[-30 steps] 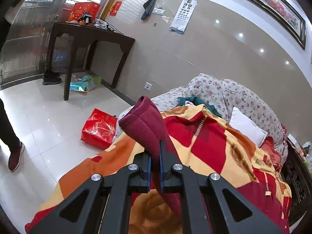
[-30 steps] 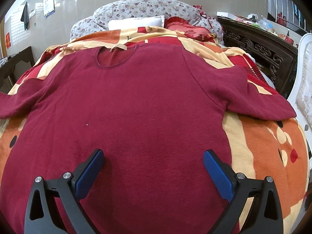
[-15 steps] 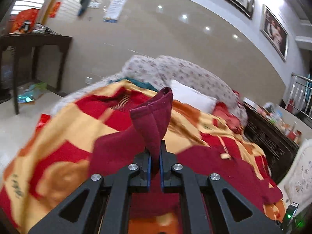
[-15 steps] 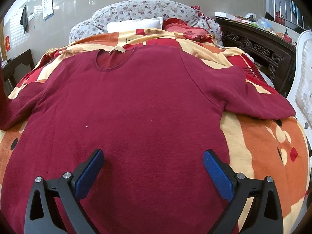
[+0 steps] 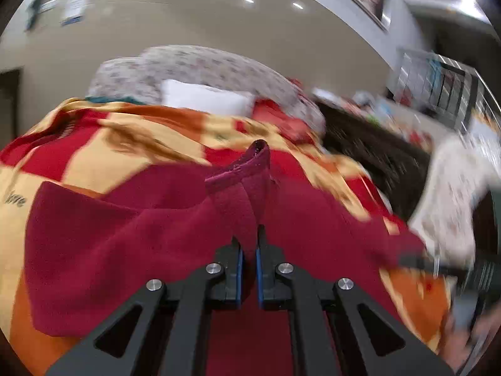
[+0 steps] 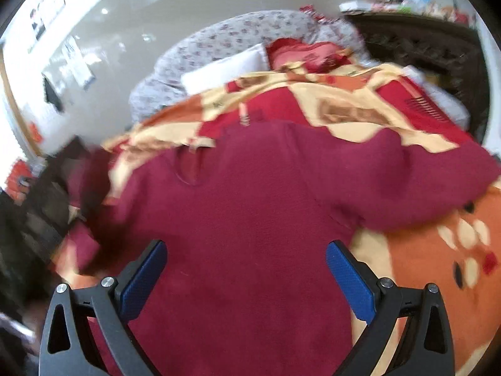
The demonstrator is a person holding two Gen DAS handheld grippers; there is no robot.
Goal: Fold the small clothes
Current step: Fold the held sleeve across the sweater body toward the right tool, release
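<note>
**Carrying the sleeve across the jumper**

Nearest in the left wrist view, the left tongs (image 5: 248,252) are clamped on the cuff of the sleeve (image 5: 247,185), which stands up out of the pads in a pinched fold. The jumper (image 6: 250,219) lies face up on the blanket (image 6: 438,250) that covers the bed, its hem toward the tongs and its neck opening (image 6: 189,167) toward the pillow (image 6: 224,69). In the right wrist view the right tongs (image 6: 245,277) hang above the lower chest of the jumper with their pads wide apart and nothing between them.

The step in hand, as I judge it, is folding the left sleeve inward over the body of the jumper. To do it well, keep the cuff gripped until it lies flat on the chest, on the far side of the neck opening's centre line, so that the fold runs straight down from the shoulder. Carry the sleeve low, so the fabric drags no part of the body with it. The right tongs could press on the jumper near the hem to stop it from sliding on the blanket.

Beyond the jumper, the other sleeve (image 6: 438,181) lies stretched out toward the right side of the bed, not yet folded. Behind the pillow is a flowered quilt (image 6: 235,36).
</note>
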